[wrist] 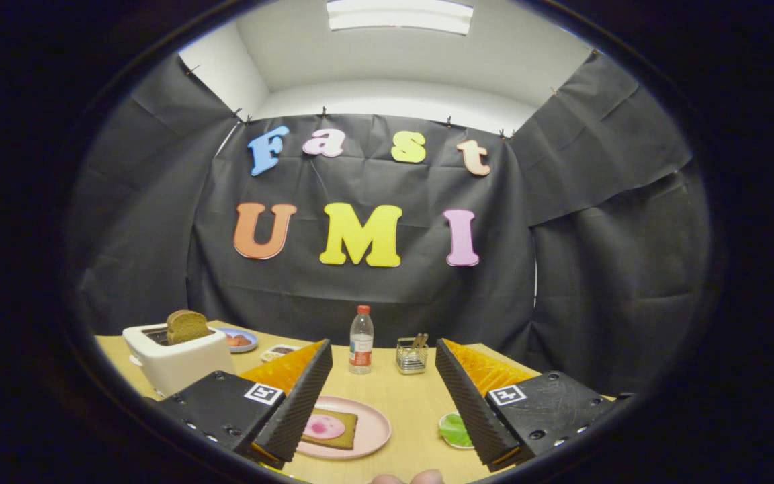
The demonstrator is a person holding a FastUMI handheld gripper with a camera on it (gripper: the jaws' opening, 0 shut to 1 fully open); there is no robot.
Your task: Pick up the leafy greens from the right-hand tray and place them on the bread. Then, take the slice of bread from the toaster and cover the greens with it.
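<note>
With the gripper (381, 396) hovering, jaws wide and empty, the first step seems unstarted: next swing right and down to the leafy greens (455, 430) on the surface (407, 403), beside the plated bread (330, 428).

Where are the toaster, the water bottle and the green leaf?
Toaster (182, 363): gripper view, on its white front wall.
Water bottle (361, 343): gripper view, on its clear body.
Leafy greens (454, 430): gripper view, on the leaf beside the open gripper's (380, 396) finger.

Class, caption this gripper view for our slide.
Open gripper above pink plate with bread; greens beside, toaster beyond.
</note>
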